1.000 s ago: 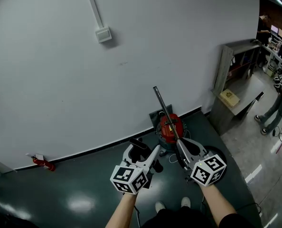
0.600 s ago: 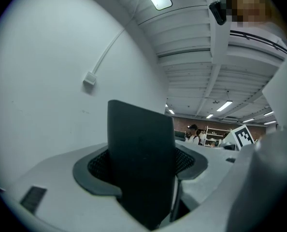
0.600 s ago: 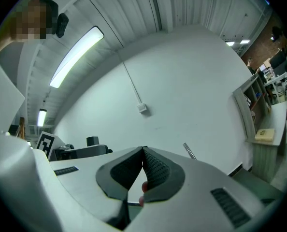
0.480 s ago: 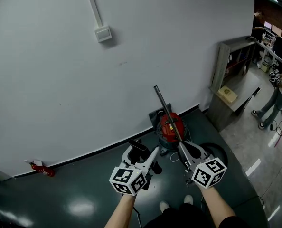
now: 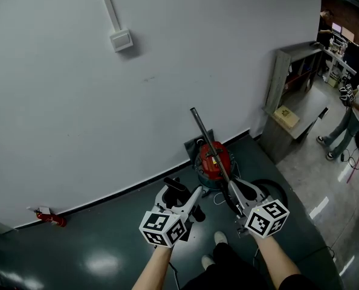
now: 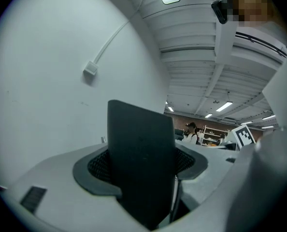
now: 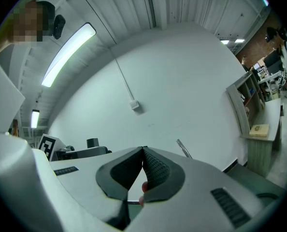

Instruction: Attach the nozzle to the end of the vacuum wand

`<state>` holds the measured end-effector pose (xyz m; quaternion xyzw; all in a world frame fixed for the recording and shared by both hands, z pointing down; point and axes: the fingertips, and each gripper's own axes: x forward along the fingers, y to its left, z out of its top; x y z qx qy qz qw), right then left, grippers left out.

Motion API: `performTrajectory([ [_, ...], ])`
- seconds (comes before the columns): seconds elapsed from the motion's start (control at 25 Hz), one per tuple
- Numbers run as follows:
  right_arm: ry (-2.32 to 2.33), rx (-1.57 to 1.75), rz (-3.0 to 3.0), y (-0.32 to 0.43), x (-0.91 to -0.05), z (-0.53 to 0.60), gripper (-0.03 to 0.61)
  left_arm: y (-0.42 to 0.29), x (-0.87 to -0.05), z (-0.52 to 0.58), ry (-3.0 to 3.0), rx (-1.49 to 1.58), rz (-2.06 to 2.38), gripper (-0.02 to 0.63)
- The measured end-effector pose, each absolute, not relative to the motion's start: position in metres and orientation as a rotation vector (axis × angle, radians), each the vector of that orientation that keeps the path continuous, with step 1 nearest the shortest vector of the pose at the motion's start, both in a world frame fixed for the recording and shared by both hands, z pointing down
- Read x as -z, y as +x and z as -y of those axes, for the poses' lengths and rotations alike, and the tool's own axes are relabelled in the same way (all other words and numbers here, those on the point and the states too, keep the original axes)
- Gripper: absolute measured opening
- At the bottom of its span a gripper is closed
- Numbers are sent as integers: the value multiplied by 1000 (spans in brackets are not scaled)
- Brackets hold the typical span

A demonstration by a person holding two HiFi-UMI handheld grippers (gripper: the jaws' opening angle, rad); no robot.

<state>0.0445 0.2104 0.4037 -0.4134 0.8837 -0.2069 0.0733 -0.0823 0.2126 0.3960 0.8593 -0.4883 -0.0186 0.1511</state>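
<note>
Shoes (image 5: 219,238) at the bottom of the head view have shifted, one stepping toward the red vacuum canister (image 5: 214,157). Both grippers keep their spots on the near side of that canister.

The left gripper (image 5: 182,193), near and left of the canister, is clamped on the nozzle (image 6: 141,153), a flat dark piece standing upright between its pads, probably held ready to slide onto the tube. The right gripper (image 7: 143,150), near and right of the canister, has its jaws pressed tip to tip with nothing clearly between them.

The vacuum wand (image 5: 206,139) slants up over the canister toward the wall, its upper end bare and apart from the nozzle.

Only the left gripper view shows the pads squeezing the nozzle. Only the right gripper view shows the wand passing beside its jaws rather than between them.
</note>
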Motion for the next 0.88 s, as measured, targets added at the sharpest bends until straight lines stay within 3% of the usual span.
performTrajectory([
  [0.88,-1178,740,-2649,67,-429,-74,18,-57,-414,-85,2409,-14,1435,327],
])
